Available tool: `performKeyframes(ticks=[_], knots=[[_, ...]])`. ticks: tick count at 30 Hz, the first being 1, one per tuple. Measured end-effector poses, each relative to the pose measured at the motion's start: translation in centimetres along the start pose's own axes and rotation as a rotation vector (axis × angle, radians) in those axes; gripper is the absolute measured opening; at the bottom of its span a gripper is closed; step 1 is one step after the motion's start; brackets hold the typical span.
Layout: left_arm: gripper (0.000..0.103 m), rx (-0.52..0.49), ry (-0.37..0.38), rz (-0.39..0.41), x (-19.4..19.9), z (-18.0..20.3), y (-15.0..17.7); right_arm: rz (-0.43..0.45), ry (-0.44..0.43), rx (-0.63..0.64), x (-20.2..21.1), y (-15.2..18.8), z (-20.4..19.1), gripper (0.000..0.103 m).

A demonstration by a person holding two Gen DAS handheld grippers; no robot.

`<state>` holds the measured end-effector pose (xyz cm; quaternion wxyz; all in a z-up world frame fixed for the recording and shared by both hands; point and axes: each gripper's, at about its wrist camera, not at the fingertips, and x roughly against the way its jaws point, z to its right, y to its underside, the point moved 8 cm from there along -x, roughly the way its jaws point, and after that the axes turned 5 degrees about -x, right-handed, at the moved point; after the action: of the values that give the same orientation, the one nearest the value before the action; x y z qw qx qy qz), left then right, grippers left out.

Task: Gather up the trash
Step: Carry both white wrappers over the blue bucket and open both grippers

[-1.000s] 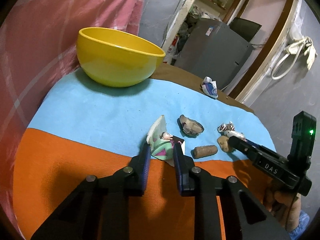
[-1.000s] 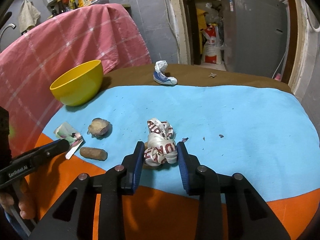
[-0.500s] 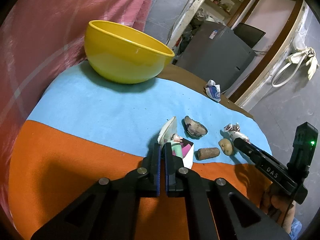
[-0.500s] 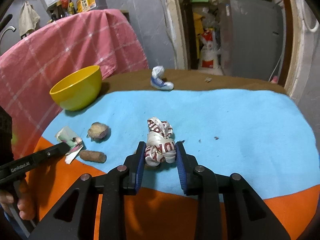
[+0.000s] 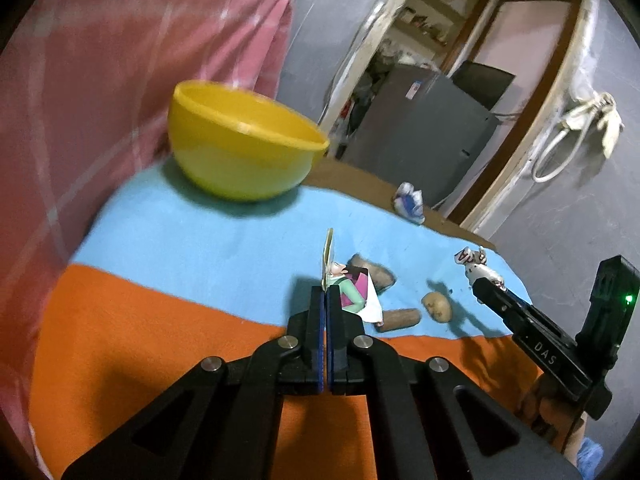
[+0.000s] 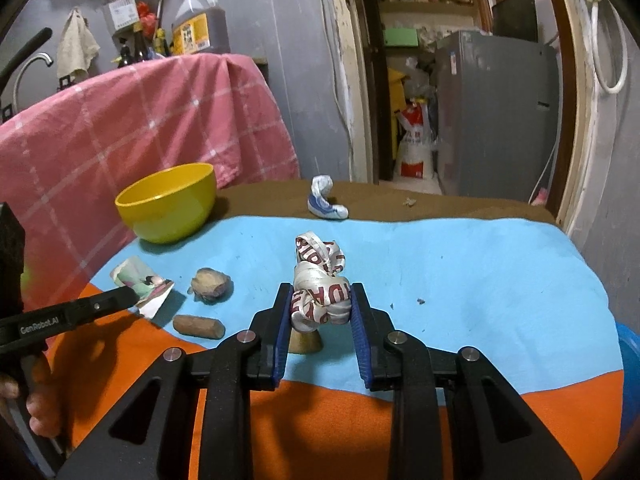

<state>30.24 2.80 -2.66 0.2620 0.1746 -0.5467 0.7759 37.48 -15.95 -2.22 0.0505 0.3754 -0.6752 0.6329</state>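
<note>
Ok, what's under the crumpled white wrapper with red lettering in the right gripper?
Under the crumpled white wrapper with red lettering, clamped in the right gripper, a small tan potato-like lump pokes out on the blue cloth. The wrapper covers its top.

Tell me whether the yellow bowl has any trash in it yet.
Cannot tell for certain. The yellow bowl stands upright on the blue cloth, but both views catch it from the side; the inner wall that shows is bare, and the bottom is hidden.

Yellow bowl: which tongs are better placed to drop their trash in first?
Left, probably. The left tongs grip the picture wrapper nearer the yellow bowl; the right tongs hold the crumpled wrapper farther off.
</note>
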Motion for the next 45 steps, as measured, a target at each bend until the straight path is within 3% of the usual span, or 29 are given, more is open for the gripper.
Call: performKeyframes(ticks=[4, 10, 19, 24, 30, 35, 45], knots=[[0.0, -0.103, -0.03, 0.107, 1.7, 2.5, -1.1, 0.072, -0.02, -0.017, 1.3, -0.5, 0.2, 0.025], [0.0, -0.147, -0.008, 0.205, 2.8, 6.1, -2.4, 0.238, -0.025, 0.008, 5.1, -1.7, 0.2, 0.025], [0.0, -0.243, 0.056, 0.295, 3.1, 12.7, -3.4, 0.511, 0.071, 0.027, 12.6, -4.1, 2.2, 0.025], [0.0, -0.29, 0.124, 0.318, 2.5, 16.6, -3.7, 0.607, 0.166, 0.009, 16.2, -4.6, 4.8, 0.025], [0.0, -0.341, 0.205, 0.306, 1.3, 22.1, -3.2, 0.658, 0.288, -0.019, 19.4, -4.4, 8.4, 0.025], [0.0, -0.351, 0.275, 0.24, -0.6, 26.3, -1.7, 0.663, 0.364, -0.075, 21.5, -3.3, 12.1, 0.026], [0.0, -0.399, 0.366, 0.068, -5.3, 33.9, 2.3, 0.543, 0.507, -0.262, 22.8, 0.1, 20.3, 0.026]])
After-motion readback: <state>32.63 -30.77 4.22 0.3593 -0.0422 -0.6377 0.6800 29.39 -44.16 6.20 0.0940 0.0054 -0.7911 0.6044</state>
